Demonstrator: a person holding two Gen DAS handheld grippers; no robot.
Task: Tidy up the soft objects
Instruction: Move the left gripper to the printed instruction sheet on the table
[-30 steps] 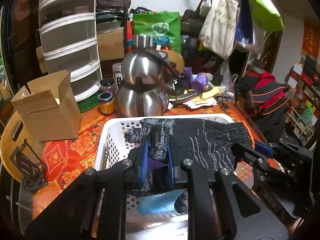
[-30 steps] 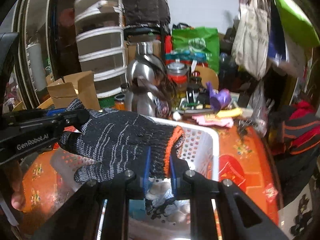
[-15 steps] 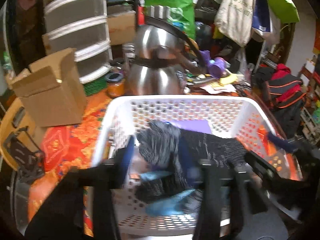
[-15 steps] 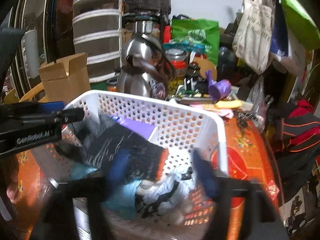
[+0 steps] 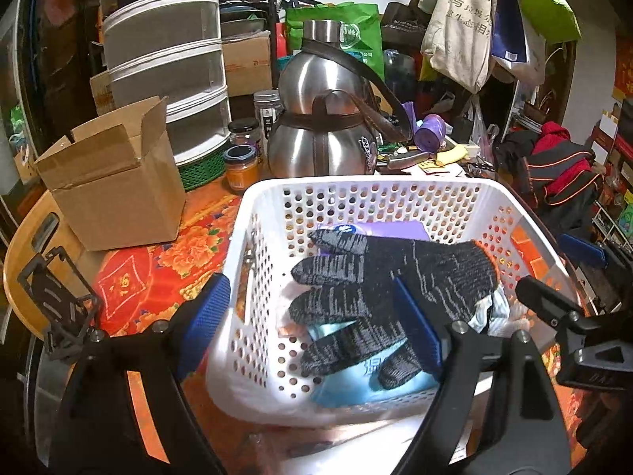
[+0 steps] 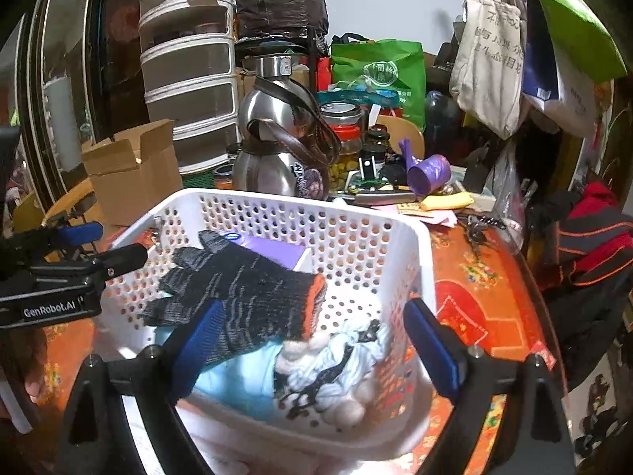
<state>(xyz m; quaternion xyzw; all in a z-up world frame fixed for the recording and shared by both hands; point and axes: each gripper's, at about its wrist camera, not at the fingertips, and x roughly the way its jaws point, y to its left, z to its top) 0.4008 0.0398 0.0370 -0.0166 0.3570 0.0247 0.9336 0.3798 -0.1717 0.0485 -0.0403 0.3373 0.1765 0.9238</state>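
Note:
A dark grey knit glove [image 5: 379, 293] with an orange cuff lies inside the white perforated basket [image 5: 356, 194], on a light blue packet [image 5: 356, 384] and a purple item [image 5: 395, 227]. It also shows in the right wrist view [image 6: 245, 297], in the basket [image 6: 300, 208] beside a white and black soft bundle [image 6: 336, 368]. My left gripper [image 5: 312, 324] is open and empty, its fingers straddling the basket's left wall. My right gripper [image 6: 312, 344] is open and empty above the basket's near side.
A steel kettle [image 5: 320, 126] stands right behind the basket. An open cardboard box [image 5: 114, 174] sits at the left, jars [image 5: 239, 158] and stacked drawers [image 5: 166, 63] behind it. Purple cup [image 6: 427, 174], papers and keys lie at the back right. Bags hang above.
Both grippers held the glove above the basket, lowered it in and opened. The glove now lies loose in the basket.

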